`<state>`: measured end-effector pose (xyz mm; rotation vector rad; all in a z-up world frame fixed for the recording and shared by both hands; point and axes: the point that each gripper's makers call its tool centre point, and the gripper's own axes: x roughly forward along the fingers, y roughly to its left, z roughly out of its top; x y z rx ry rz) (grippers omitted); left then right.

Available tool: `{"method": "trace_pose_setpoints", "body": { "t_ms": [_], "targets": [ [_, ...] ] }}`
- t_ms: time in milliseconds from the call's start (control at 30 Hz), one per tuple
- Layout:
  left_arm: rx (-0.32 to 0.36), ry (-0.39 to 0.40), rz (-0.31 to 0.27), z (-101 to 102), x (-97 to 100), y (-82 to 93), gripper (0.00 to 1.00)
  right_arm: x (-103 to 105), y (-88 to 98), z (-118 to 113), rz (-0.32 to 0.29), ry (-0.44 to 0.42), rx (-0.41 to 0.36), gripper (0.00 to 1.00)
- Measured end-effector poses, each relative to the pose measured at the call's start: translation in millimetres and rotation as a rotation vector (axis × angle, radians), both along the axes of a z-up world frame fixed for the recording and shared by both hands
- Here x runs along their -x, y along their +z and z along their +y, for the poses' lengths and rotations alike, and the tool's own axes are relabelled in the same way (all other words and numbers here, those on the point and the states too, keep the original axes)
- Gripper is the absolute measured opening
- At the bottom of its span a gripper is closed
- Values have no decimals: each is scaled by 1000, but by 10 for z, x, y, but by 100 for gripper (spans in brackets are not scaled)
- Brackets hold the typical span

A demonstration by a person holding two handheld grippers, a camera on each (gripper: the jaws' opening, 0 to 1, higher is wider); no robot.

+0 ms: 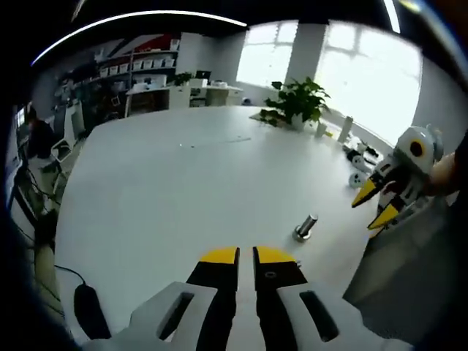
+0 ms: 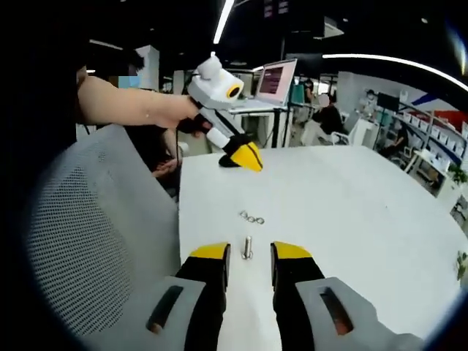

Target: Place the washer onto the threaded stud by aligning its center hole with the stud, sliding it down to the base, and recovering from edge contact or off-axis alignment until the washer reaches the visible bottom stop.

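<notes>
Right gripper view — washers [image 2: 251, 218] beyond stud [image 2: 248, 247]

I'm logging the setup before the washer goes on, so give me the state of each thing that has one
Left gripper: shut, empty, above the table.
Right gripper: open, empty, aimed at the stud.
Stud: upright on the table, bare, no washer on it.
Washers: lying flat on the table beyond the stud, untouched.
Laptop: open, screen lit.
</notes>
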<state>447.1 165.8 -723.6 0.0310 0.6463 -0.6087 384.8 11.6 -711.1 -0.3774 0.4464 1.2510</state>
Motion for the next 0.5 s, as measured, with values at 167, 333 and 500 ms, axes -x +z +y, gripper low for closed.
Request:
{"method": "trace_pose_setpoints", "body": {
  "t_ms": [167, 333, 500],
  "targets": [
    [-2, 24, -48, 54, 69, 152, 8, 61, 230, -232, -14, -76, -66, 27],
    [-35, 38, -71, 106, 186, 219, 8, 106, 440, -544, 10, -185, -121, 28],
    [-70, 38, -79, 188, 272, 207, 8, 69, 417, -1021, 45, -382, -154, 28]
  ]
}}
